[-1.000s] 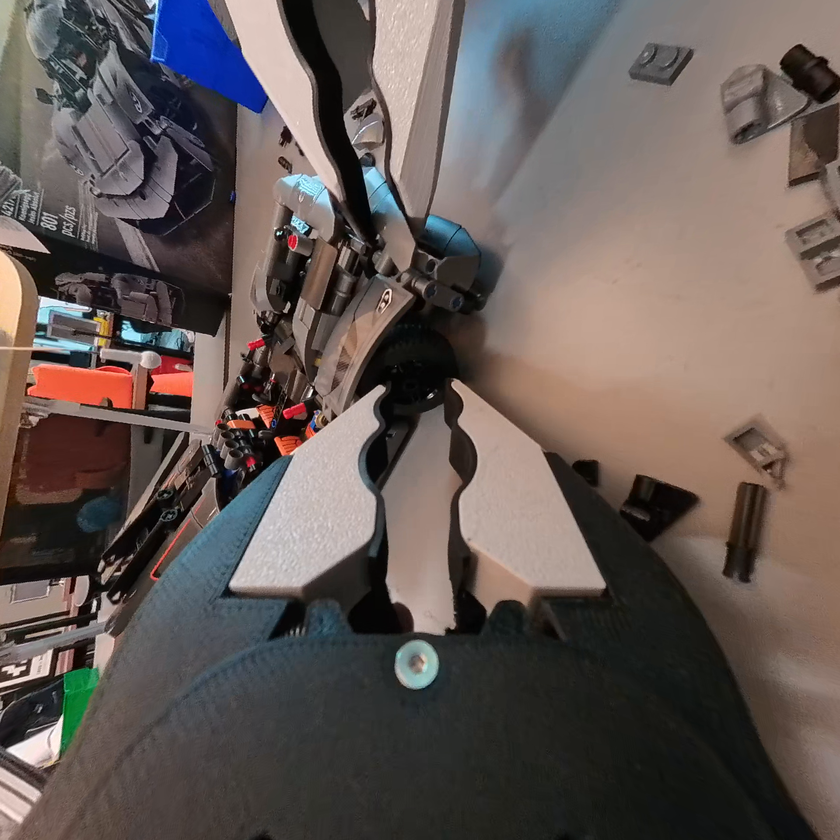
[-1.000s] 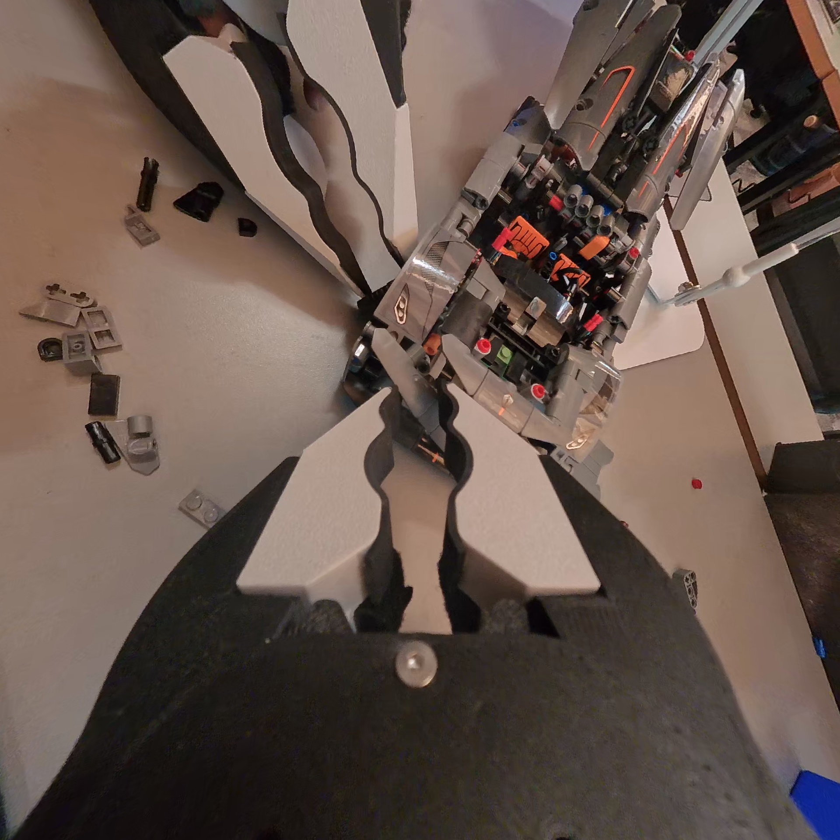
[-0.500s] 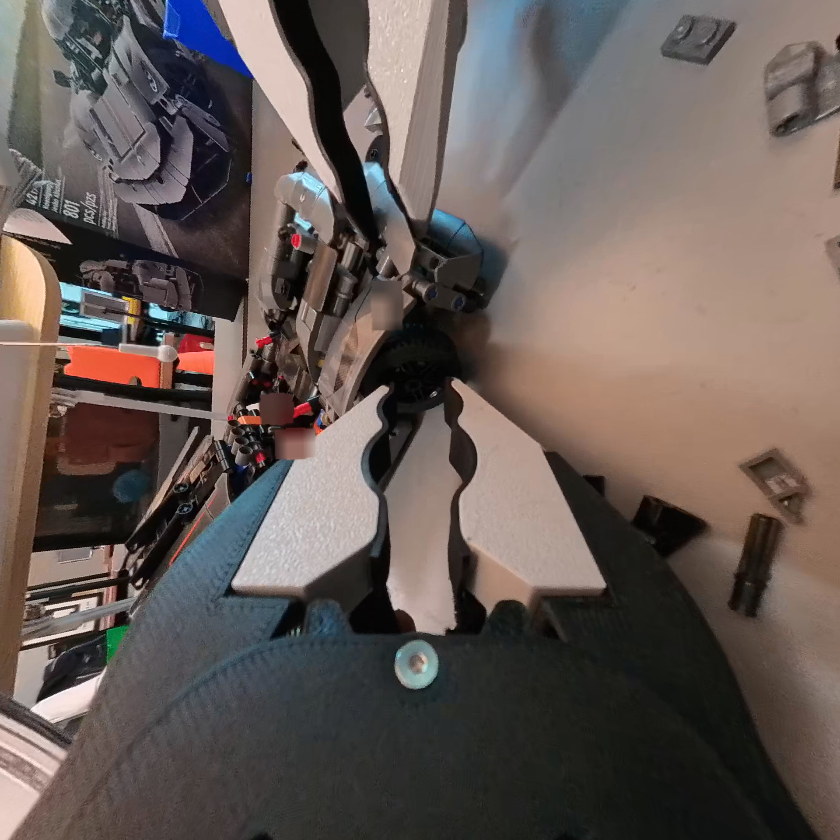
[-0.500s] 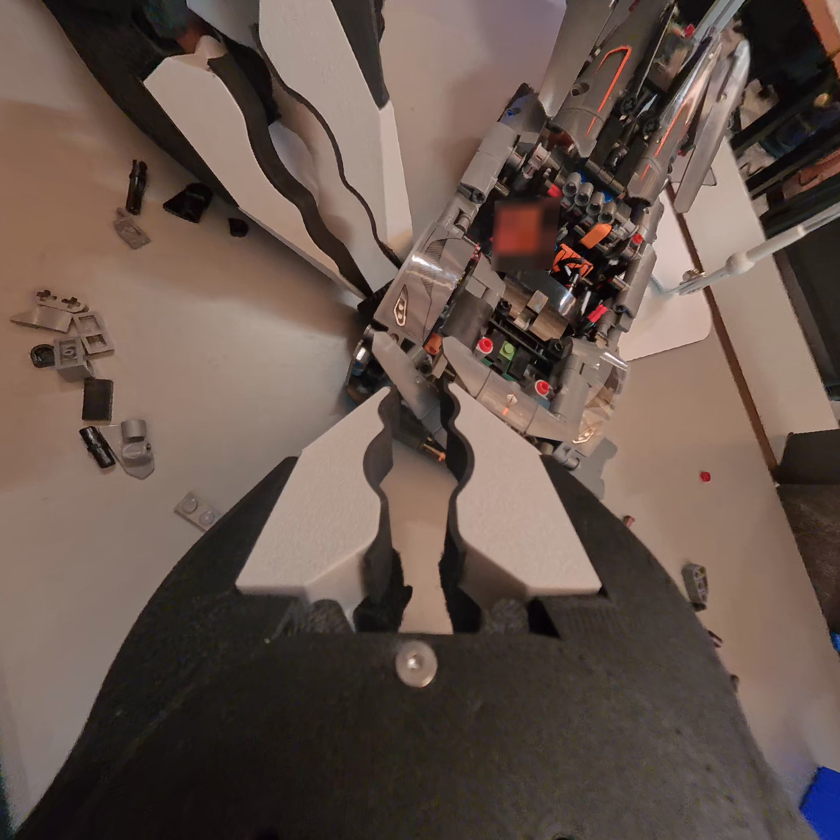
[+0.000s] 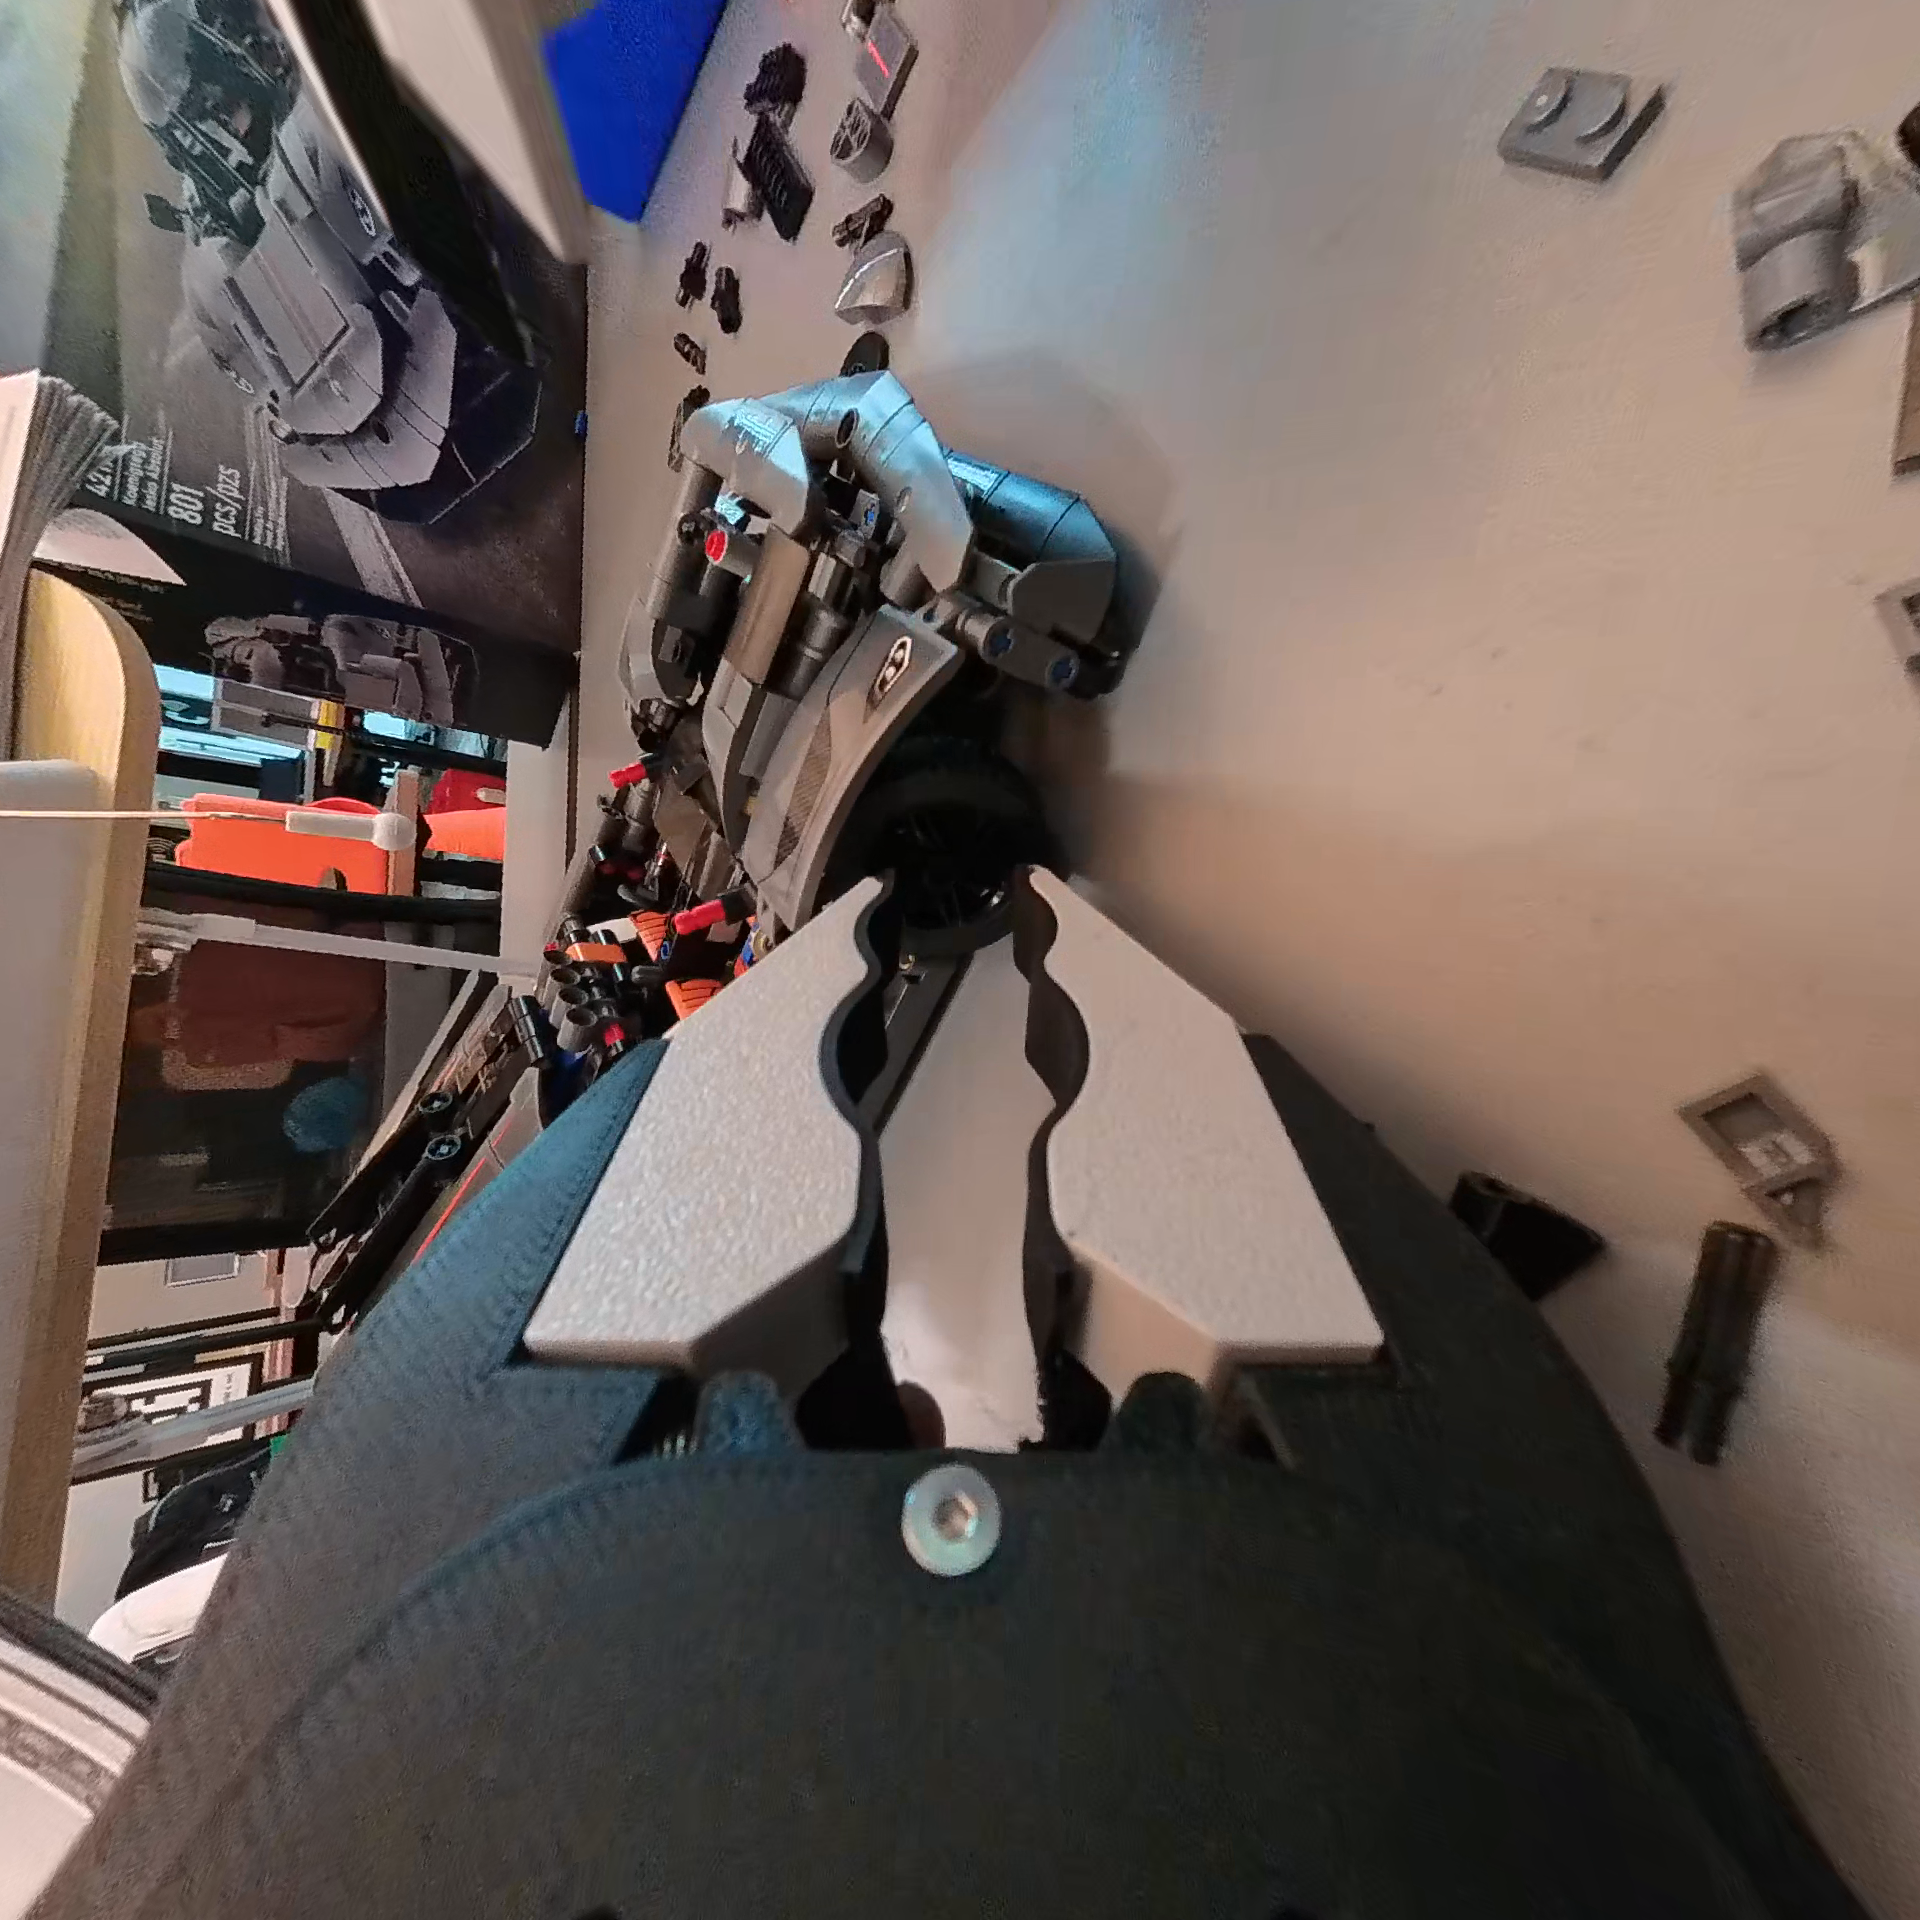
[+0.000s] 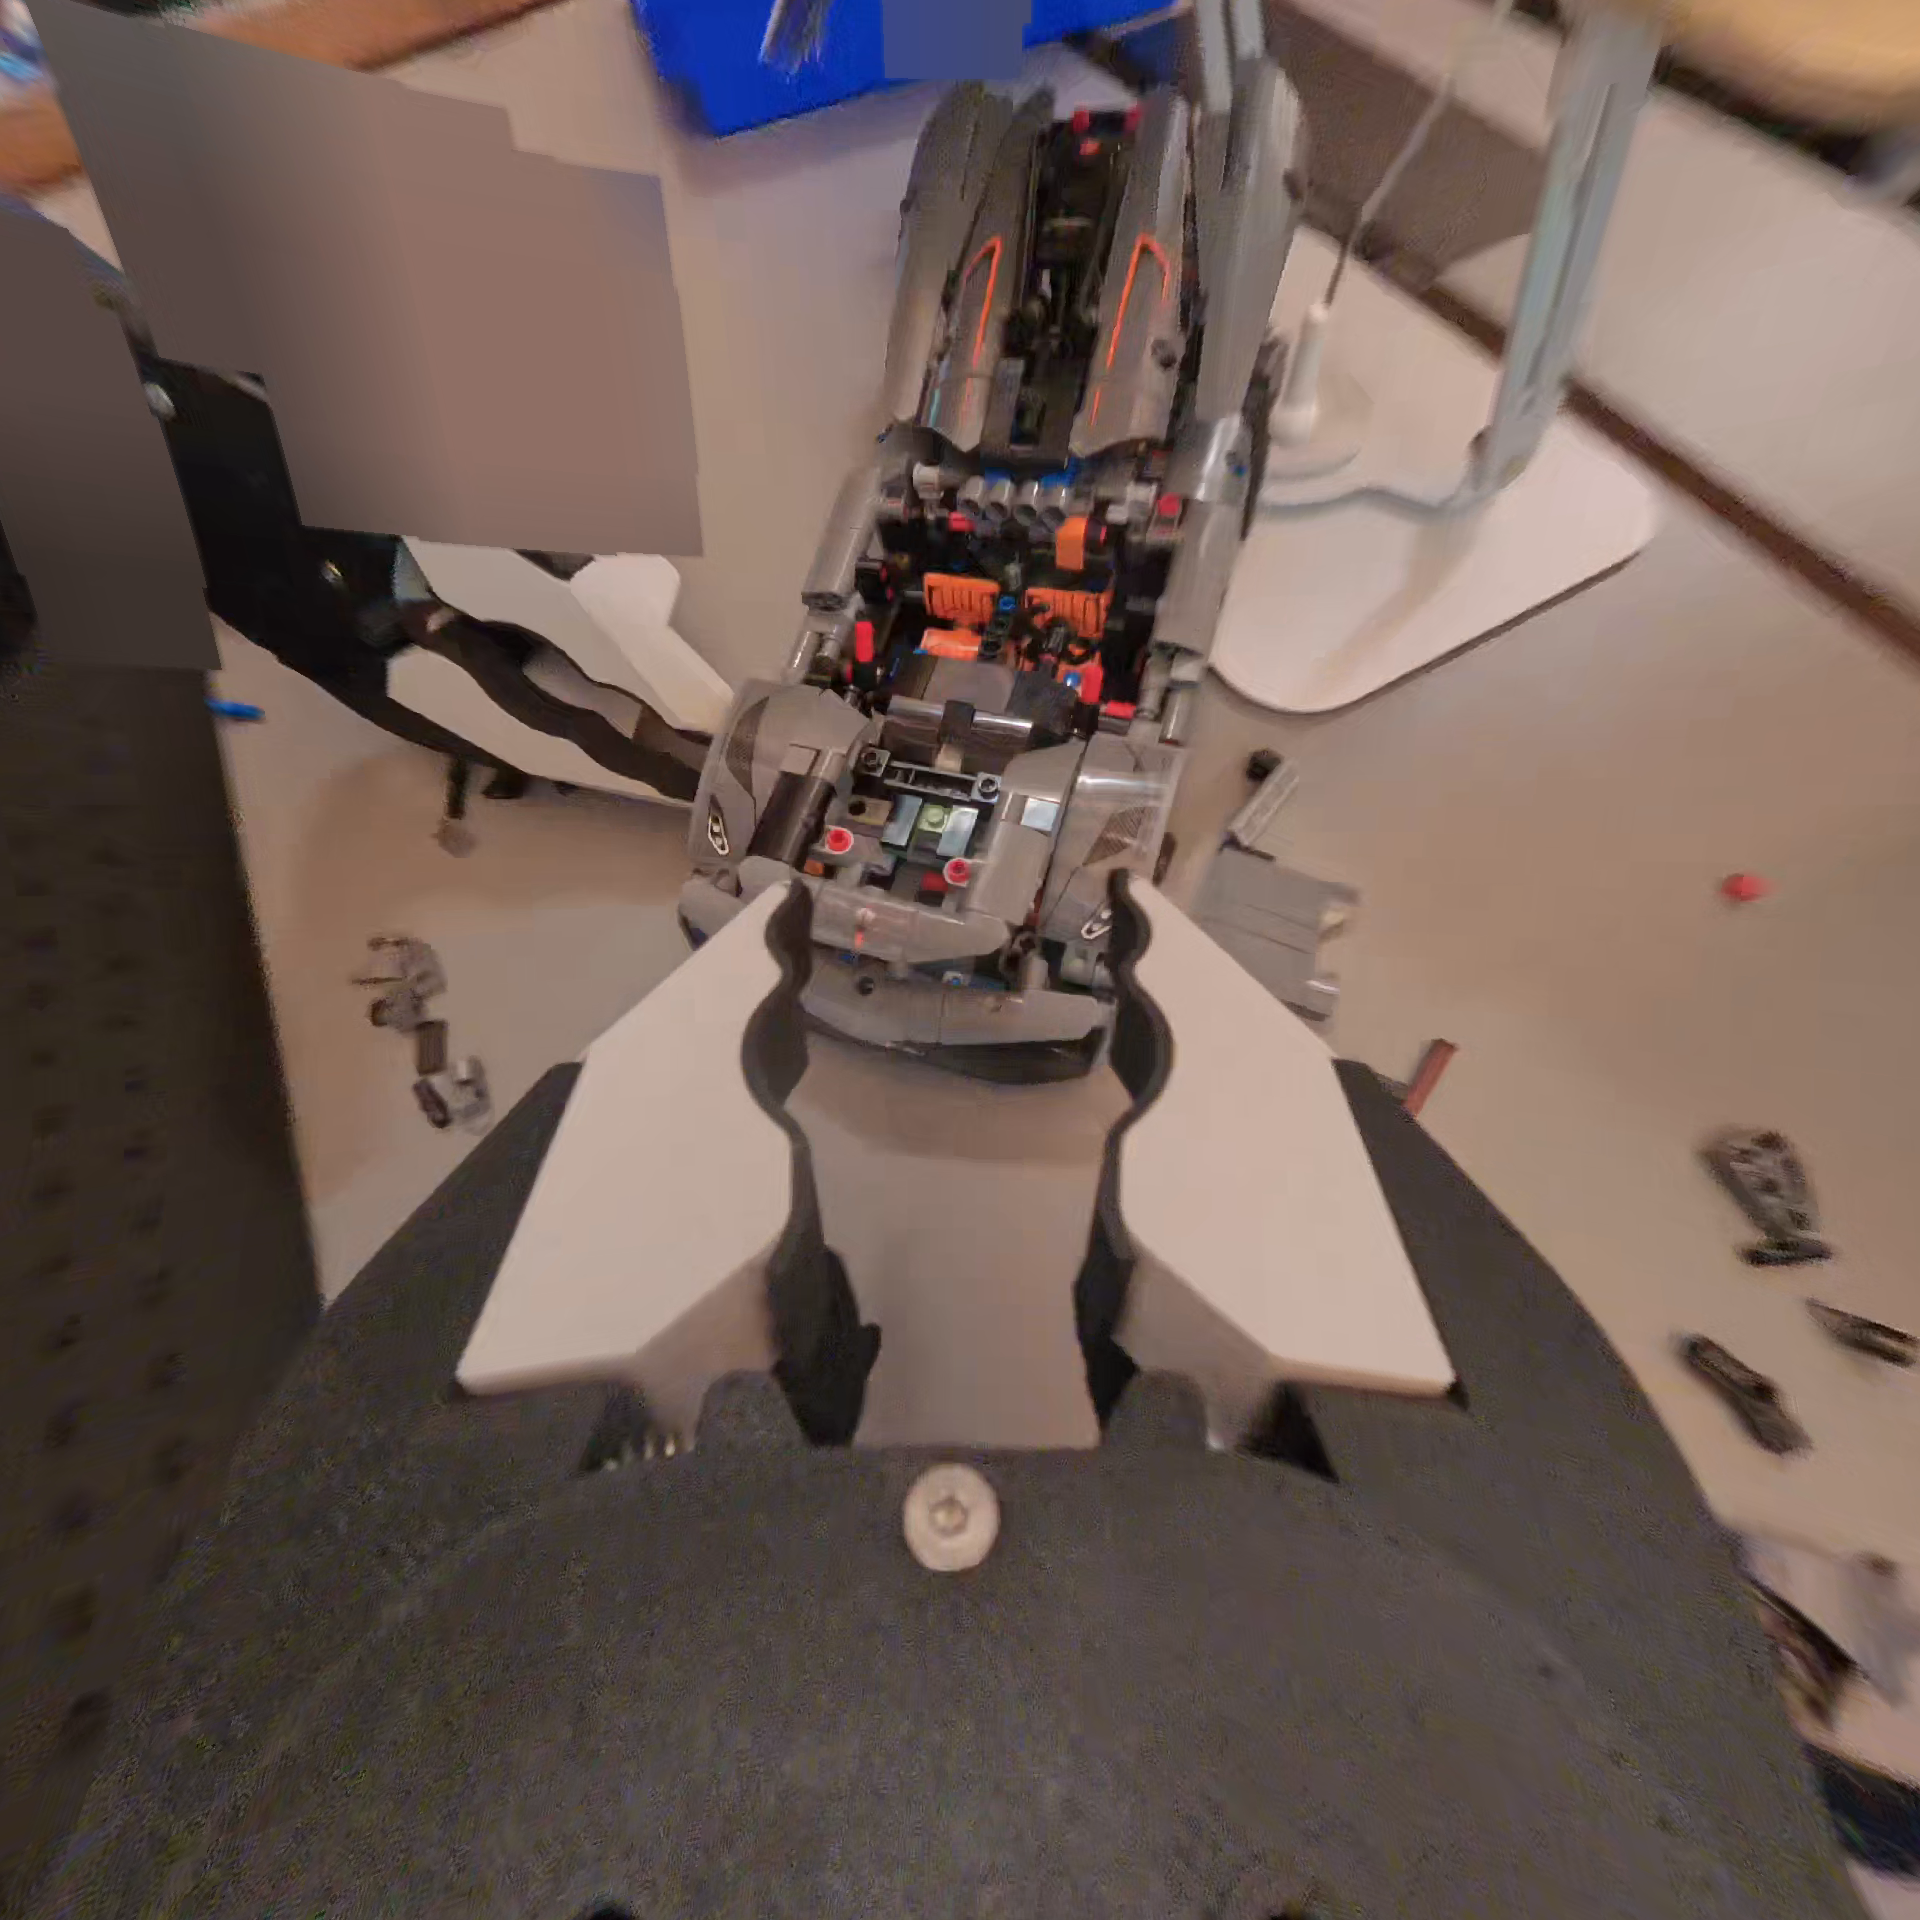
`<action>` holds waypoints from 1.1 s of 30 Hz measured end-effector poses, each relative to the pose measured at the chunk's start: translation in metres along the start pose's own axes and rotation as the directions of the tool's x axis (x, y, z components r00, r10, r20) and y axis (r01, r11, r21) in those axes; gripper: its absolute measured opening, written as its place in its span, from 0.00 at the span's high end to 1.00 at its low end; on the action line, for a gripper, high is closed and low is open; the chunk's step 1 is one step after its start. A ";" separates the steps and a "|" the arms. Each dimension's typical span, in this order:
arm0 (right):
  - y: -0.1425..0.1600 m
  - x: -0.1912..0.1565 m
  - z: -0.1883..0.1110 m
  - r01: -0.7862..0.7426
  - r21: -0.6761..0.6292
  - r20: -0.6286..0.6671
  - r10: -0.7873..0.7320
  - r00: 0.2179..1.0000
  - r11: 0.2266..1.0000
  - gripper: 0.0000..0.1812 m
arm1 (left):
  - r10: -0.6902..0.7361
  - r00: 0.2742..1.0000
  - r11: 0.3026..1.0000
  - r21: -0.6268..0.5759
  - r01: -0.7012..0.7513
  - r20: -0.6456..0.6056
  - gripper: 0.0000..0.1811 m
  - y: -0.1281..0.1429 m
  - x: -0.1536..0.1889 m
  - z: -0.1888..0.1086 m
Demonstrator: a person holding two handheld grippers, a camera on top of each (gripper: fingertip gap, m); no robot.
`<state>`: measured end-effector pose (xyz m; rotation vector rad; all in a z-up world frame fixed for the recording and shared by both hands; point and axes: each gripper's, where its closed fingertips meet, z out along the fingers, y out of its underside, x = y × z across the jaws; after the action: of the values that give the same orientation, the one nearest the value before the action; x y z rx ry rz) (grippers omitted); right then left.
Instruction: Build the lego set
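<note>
The grey and black lego car [image 5: 831, 665] with orange inner parts lies on the pale table. In the right wrist view the lego car [image 6: 997, 790] points its front end at me. My left gripper [image 5: 961, 894] is shut on the car's side at the black front wheel [image 5: 951, 842]. The left gripper's fingers [image 6: 623, 675] reach the car from the left in the right wrist view. My right gripper [image 6: 956, 904] is open wide and empty, its tips just in front of the car's nose.
Loose grey and black pieces lie around: a grey plate [image 5: 1579, 125], a black pin [image 5: 1704, 1340], small parts [image 6: 426, 1039], dark parts [image 6: 1766, 1195], a grey sub-assembly [image 6: 1278, 914]. The set's box [image 5: 312, 312], a blue bin [image 6: 831, 62] and a white stand base [image 6: 1434, 582] stand behind. Some 12 centimetres of space lies between my two pairs of fingers.
My right gripper has opened, let go of the car's front and pulled back to face its nose; it has left the left wrist view. My left gripper keeps its hold.
</note>
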<state>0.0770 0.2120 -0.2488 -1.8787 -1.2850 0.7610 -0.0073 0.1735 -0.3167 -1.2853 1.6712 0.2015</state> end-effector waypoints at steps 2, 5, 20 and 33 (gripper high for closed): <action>0.008 0.010 0.012 -0.097 -0.049 0.099 0.101 0.990 0.994 0.64 | 0.003 1.000 1.000 0.001 -0.003 0.001 0.90 0.000 0.000 0.000; 0.028 0.023 0.036 -0.171 -0.139 0.182 0.195 0.964 0.975 0.59 | 0.013 1.000 1.000 0.004 -0.013 0.005 0.90 -0.001 0.000 0.001; 0.025 0.024 0.050 -0.332 -0.185 0.414 0.380 0.828 0.925 0.63 | -0.008 1.000 0.999 0.053 0.009 -0.021 0.90 -0.002 0.000 0.002; 0.026 0.026 0.048 -0.353 -0.178 0.428 0.395 0.813 0.919 0.67 | -0.031 0.999 0.996 0.080 0.034 -0.041 0.90 -0.003 0.000 0.001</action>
<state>0.0607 0.2417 -0.2989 -2.1388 -1.2430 1.4498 -0.0045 0.1727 -0.3163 -1.2624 1.6738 0.0889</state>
